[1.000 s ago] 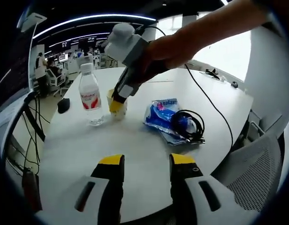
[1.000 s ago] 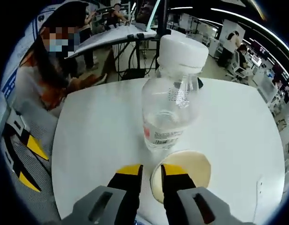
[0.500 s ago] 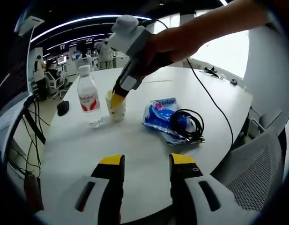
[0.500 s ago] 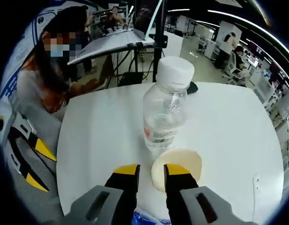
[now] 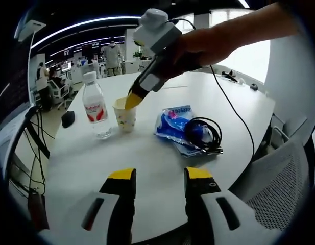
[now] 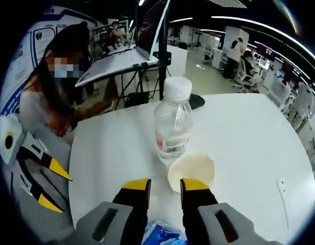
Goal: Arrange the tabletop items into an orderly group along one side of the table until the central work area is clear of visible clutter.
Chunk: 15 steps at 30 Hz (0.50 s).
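right gripper [image 6: 165,186] fingers apart | paper cup [image 6: 191,171] just ahead, untouched

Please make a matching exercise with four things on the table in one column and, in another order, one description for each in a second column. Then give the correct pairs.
Things:
1. bottle
2. cup
3. cable
4. mouse

Descriptions:
A. black, coiled on the blue packet
B. paper, open top, just below the right gripper
C. dark, near the table edge beyond the bottle
D. clear, white cap, red label

Pairs: 1-D, 2-B, 3-A, 4-C
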Available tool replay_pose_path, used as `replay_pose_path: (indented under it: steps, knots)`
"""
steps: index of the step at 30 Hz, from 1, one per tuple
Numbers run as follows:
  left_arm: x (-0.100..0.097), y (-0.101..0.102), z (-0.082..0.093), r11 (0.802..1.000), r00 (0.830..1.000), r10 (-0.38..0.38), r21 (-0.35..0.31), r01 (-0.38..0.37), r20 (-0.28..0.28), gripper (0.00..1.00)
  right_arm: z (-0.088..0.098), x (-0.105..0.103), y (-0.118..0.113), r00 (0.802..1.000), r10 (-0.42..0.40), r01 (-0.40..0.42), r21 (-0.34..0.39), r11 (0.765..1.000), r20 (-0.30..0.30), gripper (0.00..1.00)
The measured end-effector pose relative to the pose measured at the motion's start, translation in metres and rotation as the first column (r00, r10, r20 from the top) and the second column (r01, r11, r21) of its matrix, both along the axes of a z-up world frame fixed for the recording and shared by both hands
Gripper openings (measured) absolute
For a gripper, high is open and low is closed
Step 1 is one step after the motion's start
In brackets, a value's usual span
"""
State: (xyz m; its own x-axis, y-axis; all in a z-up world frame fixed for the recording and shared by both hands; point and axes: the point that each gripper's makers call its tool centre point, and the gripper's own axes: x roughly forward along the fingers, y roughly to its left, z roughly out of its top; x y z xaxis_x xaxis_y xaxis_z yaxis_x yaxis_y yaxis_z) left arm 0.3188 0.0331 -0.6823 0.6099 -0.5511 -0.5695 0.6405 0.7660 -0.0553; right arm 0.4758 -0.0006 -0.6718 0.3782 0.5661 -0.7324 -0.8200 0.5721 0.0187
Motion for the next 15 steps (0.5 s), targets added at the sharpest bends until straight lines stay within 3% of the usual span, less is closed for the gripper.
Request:
replay_pose_path:
  steps: [15]
  knots:
    - [-0.002,-0.001,-0.004,1.000,1.000,-0.004,0.007,0.005,-0.023,0.36,-0.003,-0.026,-0.038,0.986,-0.162,0.167,0.117,0.979,-0.044,0.26]
